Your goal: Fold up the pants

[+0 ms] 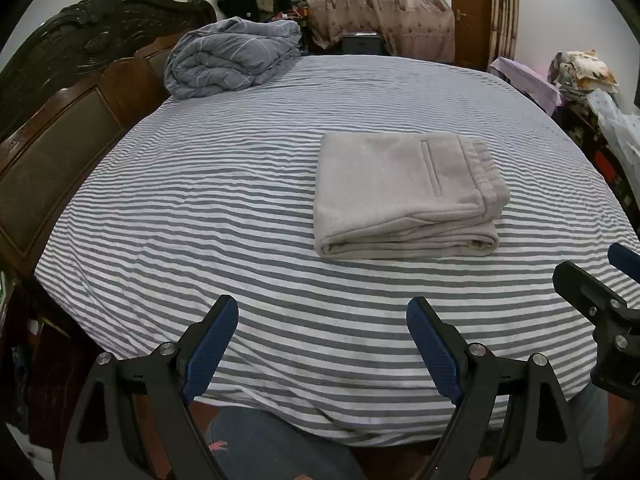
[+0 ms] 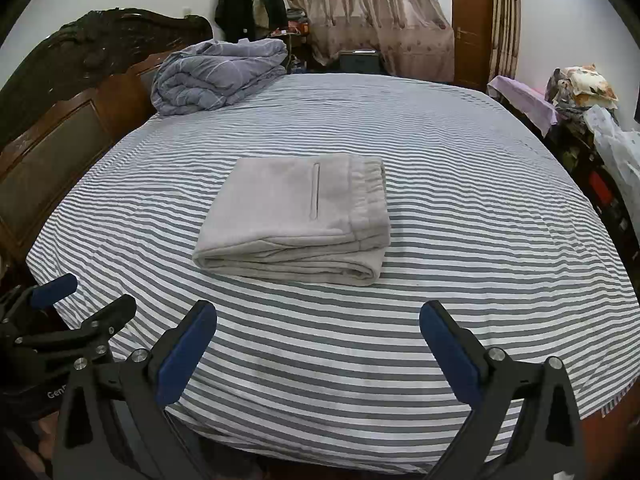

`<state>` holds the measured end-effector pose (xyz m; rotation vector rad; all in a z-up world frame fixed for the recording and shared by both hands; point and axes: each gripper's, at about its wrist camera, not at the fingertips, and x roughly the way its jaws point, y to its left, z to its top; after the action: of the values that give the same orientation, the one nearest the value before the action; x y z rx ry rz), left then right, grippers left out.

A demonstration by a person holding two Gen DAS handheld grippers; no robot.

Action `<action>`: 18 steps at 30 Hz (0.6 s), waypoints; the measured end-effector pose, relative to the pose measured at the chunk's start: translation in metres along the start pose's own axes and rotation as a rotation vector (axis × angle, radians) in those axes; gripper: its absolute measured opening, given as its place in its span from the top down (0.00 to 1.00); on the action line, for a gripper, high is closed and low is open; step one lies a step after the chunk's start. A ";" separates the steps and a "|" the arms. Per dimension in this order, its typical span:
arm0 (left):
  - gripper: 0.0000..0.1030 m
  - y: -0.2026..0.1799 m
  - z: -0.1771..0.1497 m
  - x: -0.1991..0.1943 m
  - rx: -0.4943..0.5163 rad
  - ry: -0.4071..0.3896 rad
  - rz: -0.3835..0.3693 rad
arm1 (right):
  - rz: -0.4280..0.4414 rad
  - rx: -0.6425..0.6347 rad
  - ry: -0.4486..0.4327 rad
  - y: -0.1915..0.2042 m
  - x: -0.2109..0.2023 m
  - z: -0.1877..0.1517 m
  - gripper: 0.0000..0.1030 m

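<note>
2 grippers sit low at the near edge of the bed (image 1: 240, 208), and you hold both with nothing in them: your left gripper (image 1: 322, 344) has its blue pads (image 1: 210, 344) spread wide apart over the striped sheet, and your right gripper (image 2: 318, 350) has its fingers (image 2: 452, 346) splayed just the same. From the left wrist view you can see part of the right gripper at the right edge of the frame; from the right wrist view the left one shows at the lower left. The pants (image 1: 404, 196) lie folded into 1 compact grey stack on the sheet, well ahead of both grippers and touching neither. Their waistband (image 2: 368, 200) sits on the right side of the top layer, with 1 slit pocket (image 2: 315, 190) just left of it, and the rounded folds of the stack face you. A grey quilt (image 1: 234, 56) is bundled at the far left corner of the bed, against the dark carved headboard (image 1: 68, 92). Beyond the bed hang patterned curtains (image 2: 372, 12), with a brown door (image 2: 472, 24) to their right, and a heap of cloth (image 2: 584, 92) is piled off the right side.
</note>
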<state>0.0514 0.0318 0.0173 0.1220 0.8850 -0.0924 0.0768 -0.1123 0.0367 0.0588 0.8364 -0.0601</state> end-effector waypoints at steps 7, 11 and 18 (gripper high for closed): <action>0.16 0.000 0.000 0.003 0.004 0.005 0.005 | 0.007 -0.007 0.011 0.004 0.001 -0.004 0.02; 0.16 0.000 -0.002 0.004 0.009 0.004 0.008 | 0.002 -0.011 0.009 0.005 0.000 -0.005 0.02; 0.16 -0.002 -0.004 0.005 0.017 0.015 0.015 | -0.011 -0.015 0.012 0.008 0.002 -0.006 0.02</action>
<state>0.0512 0.0305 0.0107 0.1456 0.8981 -0.0853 0.0740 -0.1044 0.0318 0.0409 0.8489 -0.0639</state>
